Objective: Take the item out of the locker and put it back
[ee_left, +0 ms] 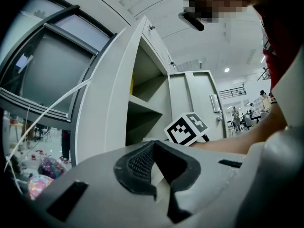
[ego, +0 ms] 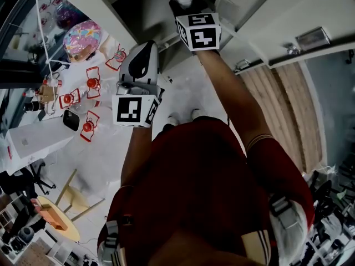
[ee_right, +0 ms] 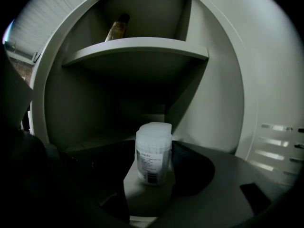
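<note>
Our left gripper (ee_left: pixel 153 143) is shut tight with nothing in it. It sits just outside the open grey locker (ee_left: pixel 142 106). Our right gripper (ee_right: pixel 153 147) reaches into the lower part of the locker. Its jaws stand wide apart. The clear jar (ee_right: pixel 153 160) with the white lid stands upright between them, not squeezed. A brown bottle (ee_right: pixel 117 26) leans on the shelf (ee_right: pixel 137 45) above.
</note>
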Action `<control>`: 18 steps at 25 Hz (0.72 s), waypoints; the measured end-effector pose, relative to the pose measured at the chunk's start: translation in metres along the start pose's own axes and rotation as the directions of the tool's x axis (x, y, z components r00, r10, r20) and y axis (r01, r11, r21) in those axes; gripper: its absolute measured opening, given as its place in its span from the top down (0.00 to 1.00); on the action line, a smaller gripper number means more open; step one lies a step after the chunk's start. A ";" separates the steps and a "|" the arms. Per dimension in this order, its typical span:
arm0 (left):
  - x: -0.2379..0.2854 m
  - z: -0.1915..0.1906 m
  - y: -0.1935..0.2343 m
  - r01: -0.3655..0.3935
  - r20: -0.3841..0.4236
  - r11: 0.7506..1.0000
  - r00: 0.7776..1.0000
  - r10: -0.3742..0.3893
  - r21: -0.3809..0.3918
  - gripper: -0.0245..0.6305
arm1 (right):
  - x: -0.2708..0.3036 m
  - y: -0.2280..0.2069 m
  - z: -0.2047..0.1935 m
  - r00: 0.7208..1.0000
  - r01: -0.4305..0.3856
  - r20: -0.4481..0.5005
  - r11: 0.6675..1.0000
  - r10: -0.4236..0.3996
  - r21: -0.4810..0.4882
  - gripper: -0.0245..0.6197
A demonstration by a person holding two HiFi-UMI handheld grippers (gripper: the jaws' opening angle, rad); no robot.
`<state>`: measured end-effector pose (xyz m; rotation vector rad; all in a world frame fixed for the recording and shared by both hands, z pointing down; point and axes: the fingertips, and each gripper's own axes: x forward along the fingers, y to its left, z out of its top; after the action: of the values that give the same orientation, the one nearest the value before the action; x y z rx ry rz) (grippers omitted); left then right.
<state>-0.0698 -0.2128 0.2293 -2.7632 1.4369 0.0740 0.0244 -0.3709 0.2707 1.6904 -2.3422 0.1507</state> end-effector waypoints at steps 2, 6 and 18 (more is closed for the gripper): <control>0.000 -0.001 0.001 -0.002 -0.002 1.000 1.000 0.002 -0.001 0.95 | 0.000 -0.001 -0.001 1.000 0.002 0.001 1.000 -0.002 -0.001 0.63; -0.001 -0.001 -0.001 -0.003 -0.005 1.000 1.000 0.003 -0.001 0.95 | -0.003 -0.003 0.001 1.000 -0.009 0.009 1.000 0.009 -0.006 0.64; -0.006 -0.002 -0.004 -0.008 -0.006 1.000 1.000 0.008 0.003 0.95 | -0.026 0.008 0.001 0.997 -0.060 0.054 0.998 0.061 -0.007 0.66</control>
<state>-0.0700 -0.2063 0.2317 -2.7585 1.4478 0.0634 0.0246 -0.3446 0.2630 1.6417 -2.4323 0.1112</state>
